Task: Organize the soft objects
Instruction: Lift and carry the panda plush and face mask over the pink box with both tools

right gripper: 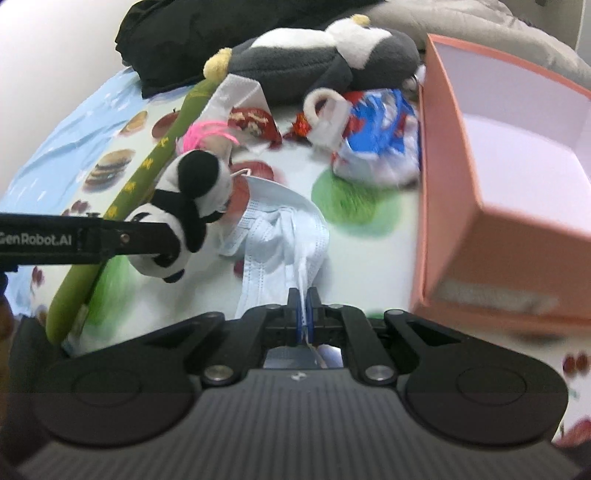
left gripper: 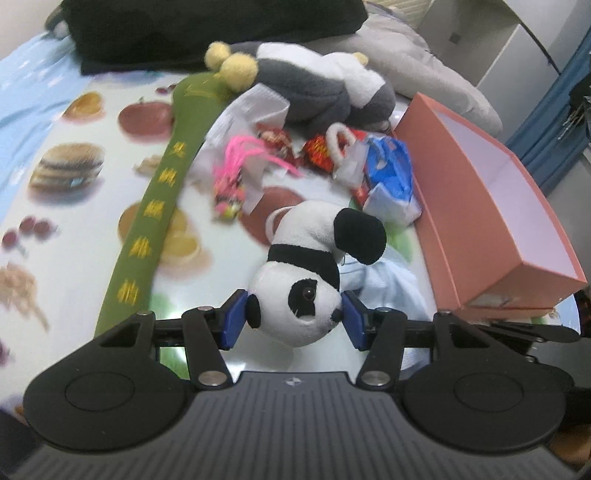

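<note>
My left gripper (left gripper: 295, 319) holds the panda plush (left gripper: 308, 273) by its head, a blue pad pressed against each side, the body and one black limb hanging forward over the food-print tablecloth (left gripper: 66, 192). My right gripper (right gripper: 304, 314) has its jaws pinched almost together on the edge of a pale blue face mask (right gripper: 277, 229), whose pleated body drapes forward from the pads onto the cloth. To the right of both claws stands the open pink box (right gripper: 491, 229); its near corner and long left wall lie close beside the mask, and its white interior shows nothing inside. To the left, a long green plush (left gripper: 147, 221) with yellow lettering runs diagonally and bounds that side. Between it and the box wall is a strip of bare cloth just ahead of my right claw. Farther ahead the way is crowded: a blue-and-white packet (left gripper: 391, 177) touching the box wall, red wrappers (left gripper: 317, 147), a pink tassel (left gripper: 243, 155), and a grey-and-white plush (left gripper: 317, 85) at the back edge, with dark fabric (left gripper: 207, 29) behind it.
</note>
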{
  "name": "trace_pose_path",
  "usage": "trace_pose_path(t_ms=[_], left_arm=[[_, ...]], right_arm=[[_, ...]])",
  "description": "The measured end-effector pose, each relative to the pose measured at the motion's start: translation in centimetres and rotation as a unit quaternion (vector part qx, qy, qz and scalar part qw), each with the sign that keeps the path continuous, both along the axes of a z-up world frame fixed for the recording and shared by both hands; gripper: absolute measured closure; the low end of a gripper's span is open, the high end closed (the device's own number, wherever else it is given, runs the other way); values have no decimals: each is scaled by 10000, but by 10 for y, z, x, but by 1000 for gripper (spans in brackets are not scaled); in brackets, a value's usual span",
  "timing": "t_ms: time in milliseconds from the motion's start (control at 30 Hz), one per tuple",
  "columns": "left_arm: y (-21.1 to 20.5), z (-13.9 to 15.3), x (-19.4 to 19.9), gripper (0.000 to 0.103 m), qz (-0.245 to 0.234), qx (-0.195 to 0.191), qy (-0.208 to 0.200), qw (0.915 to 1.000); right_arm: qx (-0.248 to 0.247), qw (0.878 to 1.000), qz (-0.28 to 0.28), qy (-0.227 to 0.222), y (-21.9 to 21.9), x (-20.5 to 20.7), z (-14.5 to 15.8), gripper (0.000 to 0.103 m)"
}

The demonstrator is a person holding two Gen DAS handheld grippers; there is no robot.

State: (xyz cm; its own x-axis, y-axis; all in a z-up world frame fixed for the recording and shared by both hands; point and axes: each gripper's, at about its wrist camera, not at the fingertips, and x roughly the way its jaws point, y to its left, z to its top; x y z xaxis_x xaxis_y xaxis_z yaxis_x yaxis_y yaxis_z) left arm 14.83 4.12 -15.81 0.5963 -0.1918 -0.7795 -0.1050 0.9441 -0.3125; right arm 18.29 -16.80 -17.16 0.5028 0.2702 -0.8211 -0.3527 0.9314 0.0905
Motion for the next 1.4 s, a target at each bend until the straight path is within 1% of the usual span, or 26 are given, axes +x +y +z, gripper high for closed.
trace_pose_path(t_ms=[133,233,300,367,400,433,533,667,733,833,867,1000,1100,1133,1200,1267,1300,1333,1367,1400], left_arm=[[2,-6,-12,42,127,-21,115,9999],[3,-9,-13,41,126,-95,188,9997],[3,-11,-13,39,100,-113,208,9997],[4,-12,-11,32,13,-162,199,9997],[3,-12,-11,26,-13,-164,196,9997],[3,-11,-10,24,-48,-151,166,9997],[3,-9,-8,24,-136,-147,93,9998],[7,-10,-1,24,-207,-200,65,9996],[9,-11,3,24,-246,-245,72,9994],[10,-13,10,24,-312,-413,79,9986],[9,-14,13,24,-344,-446,93,9984],[3,-20,23,26,-454,-415,202,9979],[-1,-24,29,30,-508,-395,246,9976],[-2,-26,31,32,-517,-364,277,9976],[-3,-28,34,35,-538,-424,306,9972],[-6,-29,36,38,-577,-448,319,9968],[-7,-29,36,41,-579,-429,320,9969],[-9,-29,36,47,-580,-440,324,9968],[-9,-29,36,49,-574,-509,331,9965],[-10,-29,36,50,-542,-519,338,9966]], right_arm=[[42,9999,-138,79,-12,-14,-3,94],[159,9993,-246,220,-20,-18,-5,92],[243,9987,-329,300,-24,-17,-4,85],[341,9984,-356,262,-26,-16,-1,59],[363,9985,-347,217,-26,-15,1,55],[363,9987,-330,167,-25,-14,2,51],[329,9992,-222,46,-20,-10,3,51],[149,9999,-11,10,-6,0,-5,51],[78,9999,119,-51,1,4,-7,51],[-57,9996,269,-95,11,9,-12,51],[-57,9993,309,-189,14,11,-15,51],[-234,9982,481,-257,24,16,-21,52],[-302,9977,546,-277,27,19,-24,52],[-312,9975,562,-278,27,20,-25,53],[-319,9975,577,-250,27,20,-26,58],[-345,9973,606,-218,27,20,-27,69],[-368,9971,634,-221,27,20,-27,71],[-414,9967,661,-233,28,20,-27,73],[-453,9964,680,-235,28,19,-27,76],[-474,9962,691,-228,28,19,-27,77]])
